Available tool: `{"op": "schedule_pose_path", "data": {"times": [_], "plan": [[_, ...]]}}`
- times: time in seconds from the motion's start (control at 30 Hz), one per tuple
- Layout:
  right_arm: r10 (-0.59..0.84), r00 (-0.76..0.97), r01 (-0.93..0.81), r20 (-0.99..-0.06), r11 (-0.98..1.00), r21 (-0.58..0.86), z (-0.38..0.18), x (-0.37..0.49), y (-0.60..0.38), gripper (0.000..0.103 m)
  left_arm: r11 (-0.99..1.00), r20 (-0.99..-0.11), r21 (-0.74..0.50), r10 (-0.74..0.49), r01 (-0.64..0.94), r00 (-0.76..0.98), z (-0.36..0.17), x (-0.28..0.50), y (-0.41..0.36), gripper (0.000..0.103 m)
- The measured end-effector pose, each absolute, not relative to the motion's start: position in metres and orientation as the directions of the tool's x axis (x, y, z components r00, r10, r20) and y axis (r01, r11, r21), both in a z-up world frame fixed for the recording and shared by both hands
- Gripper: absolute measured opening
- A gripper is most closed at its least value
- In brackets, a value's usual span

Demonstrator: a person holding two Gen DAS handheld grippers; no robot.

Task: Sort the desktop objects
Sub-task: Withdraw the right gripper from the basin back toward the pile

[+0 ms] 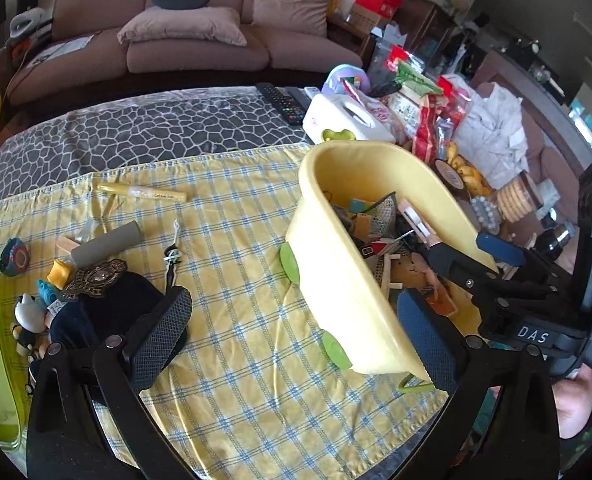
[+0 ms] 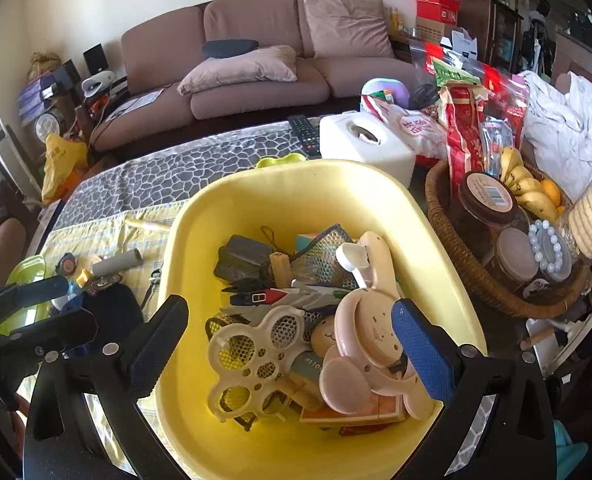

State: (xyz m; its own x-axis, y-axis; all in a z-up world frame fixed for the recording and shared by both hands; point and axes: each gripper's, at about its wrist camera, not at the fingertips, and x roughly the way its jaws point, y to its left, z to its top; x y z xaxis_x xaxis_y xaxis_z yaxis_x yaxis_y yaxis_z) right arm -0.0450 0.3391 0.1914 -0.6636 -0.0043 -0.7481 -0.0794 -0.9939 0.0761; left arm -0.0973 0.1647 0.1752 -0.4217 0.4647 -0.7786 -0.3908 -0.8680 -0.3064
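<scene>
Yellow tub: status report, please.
Both grippers open, empty. Yellow plastic tub full of trinkets, right gripper above it. Yellow marker, grey tube unsorted.

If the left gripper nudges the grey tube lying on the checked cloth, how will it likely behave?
The grey tube is a smooth cylinder lying on its side, so it will probably roll. It looks hollow at the end, so likely light. The wooden block beside it may stop it.

Yellow tub [image 2: 279,184] with green feet [image 1: 289,262]; yellow-and-blue checked cloth [image 1: 235,240]; grey cobble-patterned surface [image 1: 135,132]; yellow marker [image 1: 141,192]; grey tube [image 1: 105,244]; pink fan [image 2: 370,344].
</scene>
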Motion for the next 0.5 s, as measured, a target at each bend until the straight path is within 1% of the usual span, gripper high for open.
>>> {"op": "schedule_pose_path", "data": {"times": [0.5], "plan": [[-0.044, -0.668, 0.021, -0.742, -0.999, 0.04, 0.192, -0.058, 0.274, 0.103, -0.929, -0.795, -0.269, 0.362, -0.252, -0.486, 0.143, -0.09, 0.074, 0.103]]}}
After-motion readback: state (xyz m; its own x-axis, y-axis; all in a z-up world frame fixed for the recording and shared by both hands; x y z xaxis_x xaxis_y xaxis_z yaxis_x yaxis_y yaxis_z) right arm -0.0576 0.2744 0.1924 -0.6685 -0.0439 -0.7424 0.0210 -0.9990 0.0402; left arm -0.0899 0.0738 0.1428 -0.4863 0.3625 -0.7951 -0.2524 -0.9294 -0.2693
